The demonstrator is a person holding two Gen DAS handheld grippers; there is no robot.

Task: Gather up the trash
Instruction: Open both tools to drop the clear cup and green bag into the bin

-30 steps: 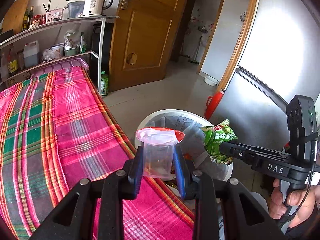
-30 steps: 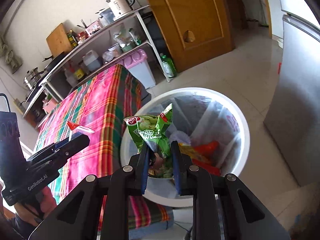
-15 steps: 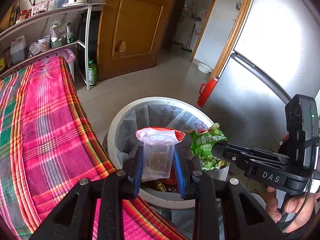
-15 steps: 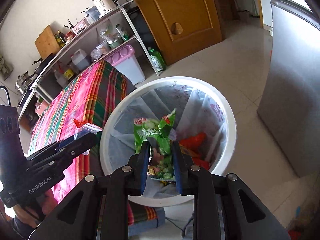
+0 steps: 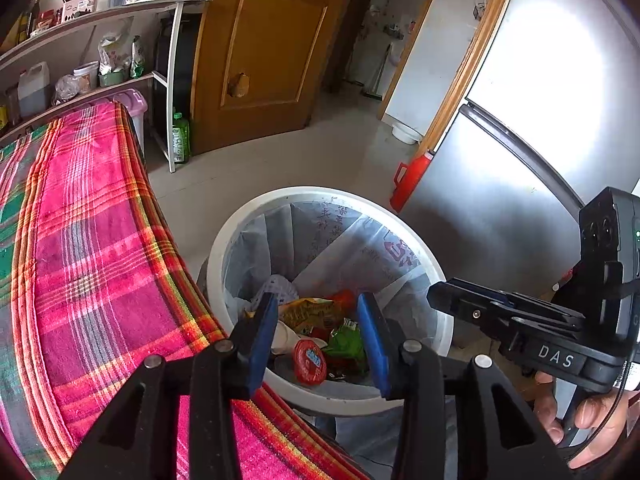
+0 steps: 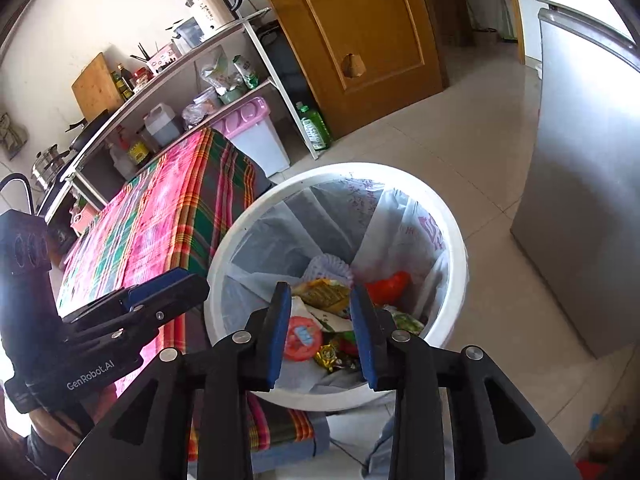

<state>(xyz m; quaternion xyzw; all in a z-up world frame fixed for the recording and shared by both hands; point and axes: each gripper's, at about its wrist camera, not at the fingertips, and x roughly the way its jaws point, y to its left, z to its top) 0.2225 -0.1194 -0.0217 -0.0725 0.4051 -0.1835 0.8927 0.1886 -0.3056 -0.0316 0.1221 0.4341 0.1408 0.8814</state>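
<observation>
Left to right. Your left hand-held gripper [image 5: 316, 336] angles down over the near rim of the white bin [image 5: 224, 248], just past the edge of the plaid-covered tabletop [image 5: 92, 264]. Jaws are spreading, blue pads apart, nothing between them.

Your right hand-held gripper [image 6: 322, 330] tilts down at a similar pitch over the same bin, beside the left one. Jaws also opening, and nothing is pinched; the trash seen through the gap lies below in the liner.

Trash is in the bin: red-lidded cup [image 5: 310, 361] on its side, green snack bag [image 5: 349, 343] touching it, yellow wrapper [image 5: 312, 312] behind them.

Left wrist view only: your right hand [image 5: 588, 412] wrapped around the right grip, and a red container [image 5: 410, 180] against the fridge [image 5: 520, 152].

Right wrist view only: a pink-lidded bin [image 6: 256, 136] at the tabletop's far end, a cutting board [image 6: 96, 86] on the shelf and a gold wrapper [image 6: 330, 354] low in the trash.
</observation>
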